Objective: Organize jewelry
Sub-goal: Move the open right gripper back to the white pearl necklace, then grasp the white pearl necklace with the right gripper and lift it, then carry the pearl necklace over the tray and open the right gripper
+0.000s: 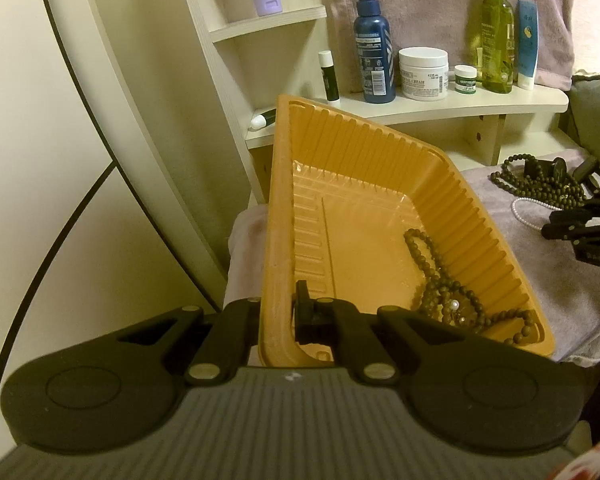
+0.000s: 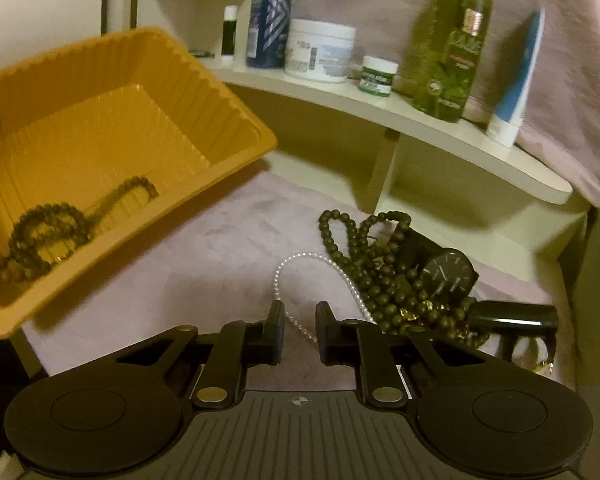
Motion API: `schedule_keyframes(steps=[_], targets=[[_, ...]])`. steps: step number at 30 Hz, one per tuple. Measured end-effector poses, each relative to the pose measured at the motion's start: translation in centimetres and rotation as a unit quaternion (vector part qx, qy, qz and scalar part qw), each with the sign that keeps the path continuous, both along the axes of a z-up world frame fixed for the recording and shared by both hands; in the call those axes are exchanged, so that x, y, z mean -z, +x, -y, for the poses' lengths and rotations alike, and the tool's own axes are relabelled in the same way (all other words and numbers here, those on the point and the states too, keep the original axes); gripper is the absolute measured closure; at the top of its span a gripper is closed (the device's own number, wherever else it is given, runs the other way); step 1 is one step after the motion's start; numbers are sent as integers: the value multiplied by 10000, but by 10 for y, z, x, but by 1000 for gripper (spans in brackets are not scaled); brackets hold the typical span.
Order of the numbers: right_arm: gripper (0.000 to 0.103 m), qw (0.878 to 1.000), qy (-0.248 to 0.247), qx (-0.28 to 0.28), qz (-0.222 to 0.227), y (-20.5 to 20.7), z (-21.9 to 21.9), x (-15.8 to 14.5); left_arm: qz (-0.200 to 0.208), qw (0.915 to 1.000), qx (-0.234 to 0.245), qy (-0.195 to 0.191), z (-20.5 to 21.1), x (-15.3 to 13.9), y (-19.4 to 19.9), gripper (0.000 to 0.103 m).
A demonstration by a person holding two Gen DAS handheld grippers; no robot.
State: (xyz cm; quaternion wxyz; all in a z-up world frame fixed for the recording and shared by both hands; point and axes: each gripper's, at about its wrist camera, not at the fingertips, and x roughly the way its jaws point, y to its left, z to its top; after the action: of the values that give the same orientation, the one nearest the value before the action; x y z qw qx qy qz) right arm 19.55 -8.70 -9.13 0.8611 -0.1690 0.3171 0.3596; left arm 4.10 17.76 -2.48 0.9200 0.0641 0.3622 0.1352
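The pearl strand (image 2: 320, 280) lies on the pink cloth (image 2: 204, 248), touching the near-left edge of the jewelry heap, and one run of it passes between the fingers of the right claw (image 2: 299, 330), whose jaws stand narrowly apart with a gap either side of the beads; I judge they are not yet pinching. To do this pick well, the pads should close squarely across the strand low down by the cloth, so the small pearls do not roll out, and the lift should go slowly, since the strand's far end runs against the dark bead necklaces (image 2: 380, 272) and may drag them along. Just beyond the pearls in that heap sit a black wristwatch (image 2: 446, 276) and a dark boxy piece (image 2: 516, 318) I cannot identify. To the left of the pearls, the orange plastic tray (image 1: 380, 152) is held tilted off the cloth by the left claw (image 1: 276, 320), pressed tight on its near rim, one finger inside the wall and one outside. Inside the tray a brown bead necklace (image 1: 440, 292) is gathered in the low corner, with a pale bead or two among it; the rest of the tray floor is bare. Beyond the heap, a shelf (image 2: 420, 128) carries bottles and jars.
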Motion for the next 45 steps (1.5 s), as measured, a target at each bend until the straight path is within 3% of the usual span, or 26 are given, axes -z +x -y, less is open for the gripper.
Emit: schedule_keyframes(steps=[3, 7, 14, 26, 38, 45], targets=[[88, 9999, -12, -137, 30, 2, -2, 1, 0, 10000, -2, 1, 0, 0, 0, 100], [101, 9997, -68, -241, -61, 2, -5, 0, 2, 10000, -4, 5, 0, 0, 0, 100], [101, 9995, 266, -51, -134, -10, 7, -16, 3, 10000, -3, 7, 0, 0, 0, 100], [102, 9897, 1387, 351, 60, -32, 43, -91, 36, 10000, 9, 19, 2, 0, -1, 100], [102, 9773, 2065, -88, 457, -44, 30, -160, 72, 10000, 27, 26, 4, -2, -3, 100], [102, 9620, 2605, -505, 643, -54, 0, -197, 74, 10000, 28, 20, 3, -2, -3, 100]])
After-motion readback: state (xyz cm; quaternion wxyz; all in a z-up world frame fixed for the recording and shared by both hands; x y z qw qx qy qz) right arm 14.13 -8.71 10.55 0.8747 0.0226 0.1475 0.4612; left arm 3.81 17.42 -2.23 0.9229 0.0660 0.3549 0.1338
